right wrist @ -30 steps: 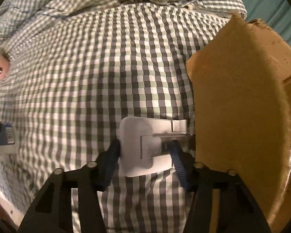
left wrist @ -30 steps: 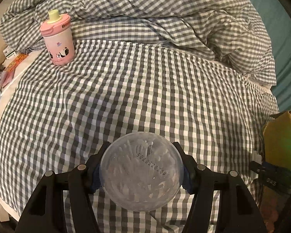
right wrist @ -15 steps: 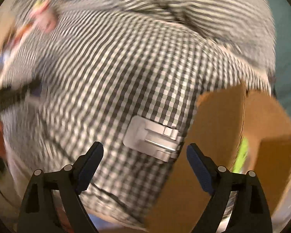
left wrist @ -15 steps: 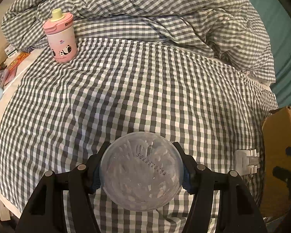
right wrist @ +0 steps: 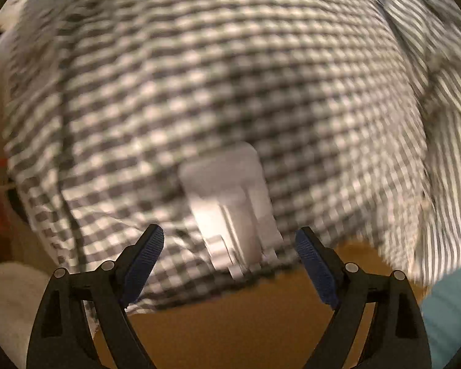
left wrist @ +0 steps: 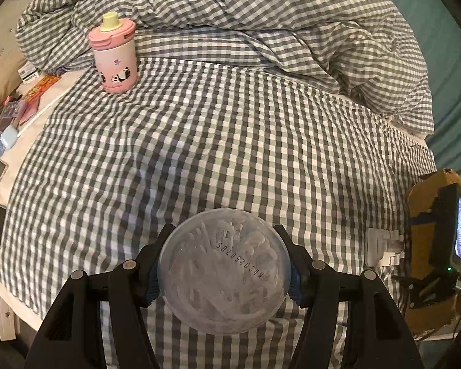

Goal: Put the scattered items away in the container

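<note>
My left gripper (left wrist: 224,269) is shut on a round clear plastic container (left wrist: 224,269) with white contents, held above the checked bed sheet. A pink panda bottle (left wrist: 115,58) stands upright at the far left of the bed. A white flat plastic piece (left wrist: 382,247) lies on the sheet at the right, beside the cardboard box (left wrist: 424,279). In the blurred right wrist view my right gripper (right wrist: 229,255) is open and empty, with the white piece (right wrist: 230,203) lying on the sheet just beyond its fingertips. Brown cardboard (right wrist: 246,323) fills the bottom of that view.
A bunched checked duvet (left wrist: 261,15) lies across the back of the bed. Small packets, a phone and other items (left wrist: 12,117) sit on a surface left of the bed. The right gripper's body (left wrist: 458,230) shows over the box in the left wrist view.
My right gripper has opened and let go of the white plastic piece, then swung back so the piece lies ahead of it. The left gripper still holds the clear container and has shifted slightly.
</note>
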Available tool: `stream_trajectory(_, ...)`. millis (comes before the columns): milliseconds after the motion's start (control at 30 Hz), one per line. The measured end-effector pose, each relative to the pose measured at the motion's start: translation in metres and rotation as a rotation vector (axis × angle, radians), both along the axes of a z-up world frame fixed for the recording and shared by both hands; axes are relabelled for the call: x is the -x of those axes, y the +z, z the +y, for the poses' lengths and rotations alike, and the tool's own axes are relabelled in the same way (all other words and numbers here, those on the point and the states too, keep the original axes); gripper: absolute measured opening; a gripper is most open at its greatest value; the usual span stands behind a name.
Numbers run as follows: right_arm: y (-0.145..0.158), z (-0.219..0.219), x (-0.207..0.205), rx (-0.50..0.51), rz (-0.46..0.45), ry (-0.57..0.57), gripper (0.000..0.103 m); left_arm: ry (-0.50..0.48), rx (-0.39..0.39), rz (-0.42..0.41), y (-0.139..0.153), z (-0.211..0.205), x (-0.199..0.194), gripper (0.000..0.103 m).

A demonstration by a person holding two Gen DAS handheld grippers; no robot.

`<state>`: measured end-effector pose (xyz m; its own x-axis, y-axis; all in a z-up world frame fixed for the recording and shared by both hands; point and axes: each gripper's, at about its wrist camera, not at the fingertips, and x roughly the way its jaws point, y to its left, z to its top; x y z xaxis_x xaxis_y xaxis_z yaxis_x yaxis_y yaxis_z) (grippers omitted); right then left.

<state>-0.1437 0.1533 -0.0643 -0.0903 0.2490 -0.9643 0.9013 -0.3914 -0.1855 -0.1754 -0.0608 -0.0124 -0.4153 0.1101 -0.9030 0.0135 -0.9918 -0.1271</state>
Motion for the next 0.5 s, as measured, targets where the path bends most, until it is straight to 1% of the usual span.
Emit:
stream_trajectory(67,-0.003,-0.006,0.005,-0.045,0.047,0.083,0.088,0.011,0.018,0.003,0.005,0.0,0.0,0.064)
stream_trajectory(167,-0.021,-0.009,0.011,-0.12,-0.023,0.145,0.088,-0.003,0.012,0.007,0.009,0.002,0.001,0.064)
stream_trajectory(267,-0.043,-0.009,0.005,-0.205,-0.062,0.262,0.088,-0.015,0.008,0.02,0.012,0.006,0.004,0.064)
stream_trajectory(300,-0.052,-0.008,0.004,-0.231,-0.095,0.283,0.088,-0.016,0.009,0.021,0.012,0.008,0.006,0.064)
stream_trajectory(400,-0.065,-0.009,0.011,-0.268,-0.147,0.279,0.089,-0.026,0.014,0.022,0.01,0.011,0.01,0.064)
stream_trajectory(433,-0.069,-0.009,0.014,-0.277,-0.156,0.278,0.091,-0.028,0.014,0.021,0.009,0.011,0.011,0.064)
stream_trajectory(467,-0.073,-0.009,0.017,-0.294,-0.157,0.278,0.098,-0.03,0.013,0.019,0.008,0.011,0.011,0.064)
stream_trajectory(500,-0.079,-0.008,0.021,-0.316,-0.156,0.27,0.103,-0.029,0.01,0.017,0.007,0.012,0.012,0.064)
